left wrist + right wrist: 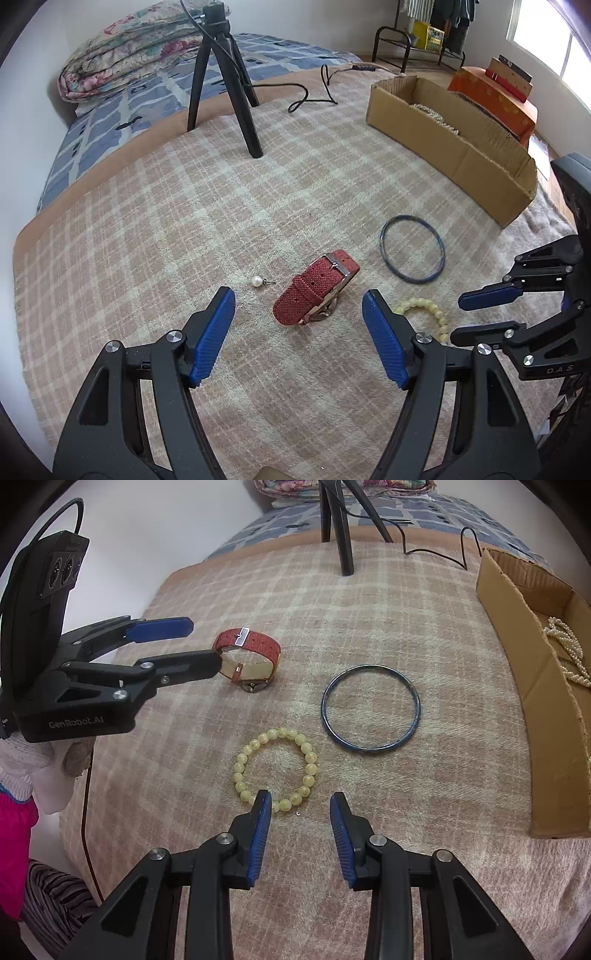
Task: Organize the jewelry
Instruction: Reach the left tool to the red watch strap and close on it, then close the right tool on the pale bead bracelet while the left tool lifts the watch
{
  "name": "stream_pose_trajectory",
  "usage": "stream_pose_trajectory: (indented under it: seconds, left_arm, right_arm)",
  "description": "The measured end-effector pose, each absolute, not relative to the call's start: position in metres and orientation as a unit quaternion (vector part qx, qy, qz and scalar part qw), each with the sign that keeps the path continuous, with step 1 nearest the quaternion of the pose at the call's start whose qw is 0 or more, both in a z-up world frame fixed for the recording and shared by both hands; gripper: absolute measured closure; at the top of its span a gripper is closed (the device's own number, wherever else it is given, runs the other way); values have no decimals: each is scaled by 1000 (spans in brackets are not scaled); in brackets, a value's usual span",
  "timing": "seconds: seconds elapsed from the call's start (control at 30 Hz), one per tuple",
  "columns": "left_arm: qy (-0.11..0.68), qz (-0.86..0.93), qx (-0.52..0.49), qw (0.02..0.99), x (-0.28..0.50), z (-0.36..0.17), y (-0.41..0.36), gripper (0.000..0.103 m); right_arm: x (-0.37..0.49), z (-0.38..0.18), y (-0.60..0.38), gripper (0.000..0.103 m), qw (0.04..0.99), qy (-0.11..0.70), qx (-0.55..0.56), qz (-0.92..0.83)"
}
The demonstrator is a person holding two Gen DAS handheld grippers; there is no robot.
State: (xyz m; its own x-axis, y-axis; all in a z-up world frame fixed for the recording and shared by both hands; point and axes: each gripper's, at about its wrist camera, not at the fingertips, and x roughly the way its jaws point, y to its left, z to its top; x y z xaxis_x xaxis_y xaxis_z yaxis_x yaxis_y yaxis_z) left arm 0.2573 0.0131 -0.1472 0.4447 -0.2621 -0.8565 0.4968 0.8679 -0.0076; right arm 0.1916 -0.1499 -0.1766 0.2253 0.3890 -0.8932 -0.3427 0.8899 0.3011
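Observation:
A red-strap watch (317, 288) lies on the plaid blanket just ahead of my open left gripper (299, 301), between its fingers; it also shows in the right wrist view (251, 653). A pearl earring (257, 281) lies left of the watch. A blue bangle (412, 249) (370, 709) lies flat to the right. A pale yellow bead bracelet (275, 770) (424, 310) lies just ahead of my open, empty right gripper (300, 805), whose left finger overlaps its near edge. A cardboard box (454, 147) (546, 709) holds a pearl necklace (565, 646).
A black tripod (225, 81) with a trailing cable (314, 92) stands on the bed behind. Folded quilt (136, 48) at the back left. An orange-covered stand (495, 96) and a black rack (413, 40) lie beyond the bed.

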Motion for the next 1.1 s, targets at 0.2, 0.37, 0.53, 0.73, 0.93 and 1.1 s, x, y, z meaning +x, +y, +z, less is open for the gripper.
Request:
stream_pose_trajectory:
  seconds: [0.2, 0.37, 0.53, 0.73, 0.93, 1.1]
  left_arm:
    - [478, -231, 124, 839, 264, -155, 11, 29]
    - [474, -234, 122, 840, 267, -155, 10, 29]
    - [476, -237, 116, 839, 267, -156, 10, 45]
    - [485, -246, 119, 830, 264, -161, 7, 68]
    - [486, -253, 121, 828, 261, -162, 4, 76]
    - [489, -254, 114, 826, 259, -162, 4, 81]
  right_arm:
    - [202, -185, -153, 72, 777, 588, 44, 222]
    - [206, -188, -148, 73, 777, 588, 36, 221]
    - [205, -188, -141, 73, 779, 587, 23, 222]
    - [207, -188, -132, 74, 780, 585, 9, 222]
    - [209, -190, -130, 75, 781, 585, -1, 221]
    - [208, -192, -131, 85, 783, 584, -8, 215]
